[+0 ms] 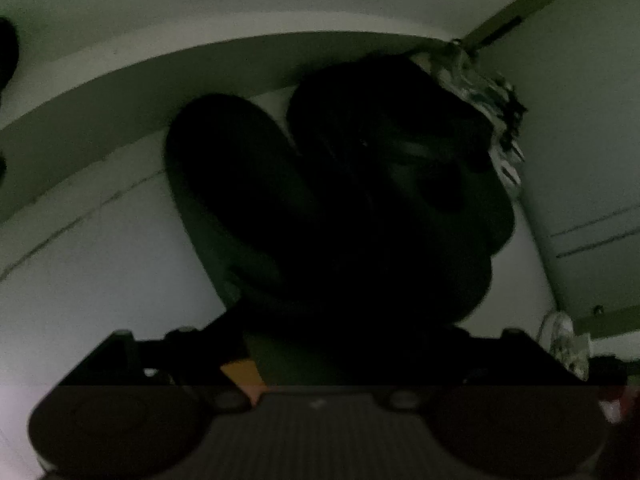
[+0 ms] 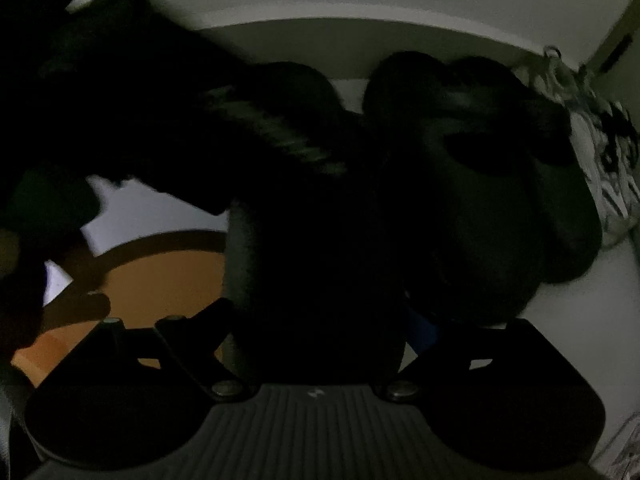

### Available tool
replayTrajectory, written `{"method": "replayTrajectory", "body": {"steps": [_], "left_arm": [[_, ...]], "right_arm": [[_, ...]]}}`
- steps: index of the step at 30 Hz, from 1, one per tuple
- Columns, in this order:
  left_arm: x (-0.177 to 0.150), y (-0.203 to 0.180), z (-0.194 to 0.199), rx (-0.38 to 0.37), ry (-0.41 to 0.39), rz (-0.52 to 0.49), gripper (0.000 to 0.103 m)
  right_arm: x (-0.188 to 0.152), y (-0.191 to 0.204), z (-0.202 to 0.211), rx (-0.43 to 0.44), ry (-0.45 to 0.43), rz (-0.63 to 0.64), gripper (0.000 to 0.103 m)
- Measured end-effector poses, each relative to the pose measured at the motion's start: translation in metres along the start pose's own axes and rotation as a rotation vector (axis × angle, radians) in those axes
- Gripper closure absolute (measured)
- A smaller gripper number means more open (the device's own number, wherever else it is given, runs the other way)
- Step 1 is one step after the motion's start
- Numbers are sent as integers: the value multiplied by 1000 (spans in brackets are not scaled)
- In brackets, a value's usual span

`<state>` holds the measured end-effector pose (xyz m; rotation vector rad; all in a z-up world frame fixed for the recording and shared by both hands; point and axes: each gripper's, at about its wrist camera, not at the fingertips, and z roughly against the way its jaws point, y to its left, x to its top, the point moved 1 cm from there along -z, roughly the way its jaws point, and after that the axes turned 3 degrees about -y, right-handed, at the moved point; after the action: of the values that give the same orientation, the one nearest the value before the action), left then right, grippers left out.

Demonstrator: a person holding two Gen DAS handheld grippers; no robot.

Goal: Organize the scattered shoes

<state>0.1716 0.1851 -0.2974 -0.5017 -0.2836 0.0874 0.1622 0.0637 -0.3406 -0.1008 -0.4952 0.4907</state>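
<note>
Black shoes (image 1: 340, 200) fill both dark views, patterned shoe (image 1: 480, 96) behind; jaws' state unreadable.

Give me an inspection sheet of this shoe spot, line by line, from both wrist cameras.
Surface: pale floor meeting a wall base; the scene is very dark.
Job's things: two black shoes, the left shoe and the right shoe, side by side close to the wall.
Clutter: a black-and-white patterned item to the right of the shoes; an orange patch at lower left of the right view.
Grippers: left gripper and right gripper both pushed up against the shoes; fingers lost in shadow, grip cannot be told.
Cables: nothing seen.
Surroundings: pale wall; a dark blurred shape crosses the right view.
</note>
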Motion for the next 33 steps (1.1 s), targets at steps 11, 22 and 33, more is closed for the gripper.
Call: {"method": "replayTrajectory", "body": {"steps": [11, 22, 33], "left_arm": [[-12, 26, 12, -44, 46, 75, 15], [-24, 32, 23, -55, 57, 86, 17], [-55, 47, 83, 6, 28, 159, 13]], "right_arm": [[-4, 2, 3, -3, 32, -57, 9], [-14, 12, 9, -24, 76, 39, 13], [-10, 16, 8, -17, 25, 57, 11]]}}
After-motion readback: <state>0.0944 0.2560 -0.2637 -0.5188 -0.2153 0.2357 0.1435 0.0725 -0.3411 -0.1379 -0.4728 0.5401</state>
